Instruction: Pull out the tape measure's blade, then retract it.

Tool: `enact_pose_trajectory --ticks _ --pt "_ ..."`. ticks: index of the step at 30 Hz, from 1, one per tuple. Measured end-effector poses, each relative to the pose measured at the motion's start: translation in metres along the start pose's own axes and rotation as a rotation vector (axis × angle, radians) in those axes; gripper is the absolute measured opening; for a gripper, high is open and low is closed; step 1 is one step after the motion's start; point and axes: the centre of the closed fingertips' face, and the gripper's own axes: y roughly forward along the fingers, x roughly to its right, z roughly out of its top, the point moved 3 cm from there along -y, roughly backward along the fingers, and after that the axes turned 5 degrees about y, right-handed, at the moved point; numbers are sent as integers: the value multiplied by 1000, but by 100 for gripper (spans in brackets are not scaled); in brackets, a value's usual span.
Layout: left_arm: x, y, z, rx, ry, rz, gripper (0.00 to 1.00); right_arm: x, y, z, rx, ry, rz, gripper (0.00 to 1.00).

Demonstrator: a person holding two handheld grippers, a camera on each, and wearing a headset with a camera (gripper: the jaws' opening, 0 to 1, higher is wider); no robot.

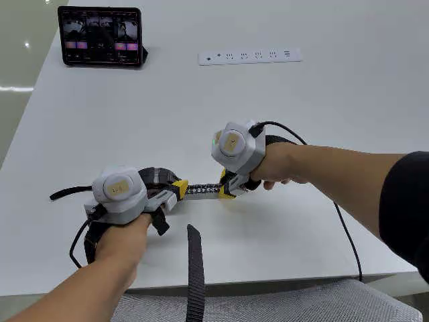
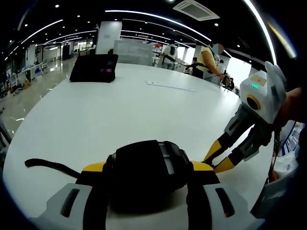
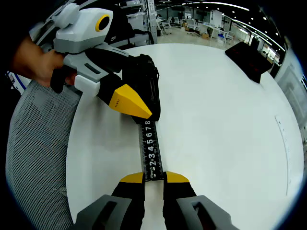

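Observation:
A black tape measure [image 1: 159,180] rests on the white table [image 1: 281,114], with my left gripper [image 1: 175,190] shut on its case [image 2: 146,171]. Its short numbered blade [image 3: 150,149] runs out to the right [image 1: 202,190]. My right gripper [image 1: 225,190] is shut on the blade's tip, yellow fingertips [image 3: 178,178] pinching it from both sides. In the left gripper view the right gripper [image 2: 218,161] comes in from the right, close beside the case. In the right gripper view the left gripper [image 3: 144,111] holds the case [image 3: 144,81] at the blade's far end.
A black wrist strap [image 1: 69,192] trails left from the tape measure. A tablet [image 1: 100,45] stands at the far left of the table and a white power strip [image 1: 249,56] lies at the far middle. A black strap [image 1: 195,268] hangs over the table's near edge.

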Motion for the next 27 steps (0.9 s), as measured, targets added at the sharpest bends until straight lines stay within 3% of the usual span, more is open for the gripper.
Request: enact_pose_trajectory --ticks 27 --pt "-1 2 -1 -5 4 -11 62 -2 4 7 5 -3 2 10"
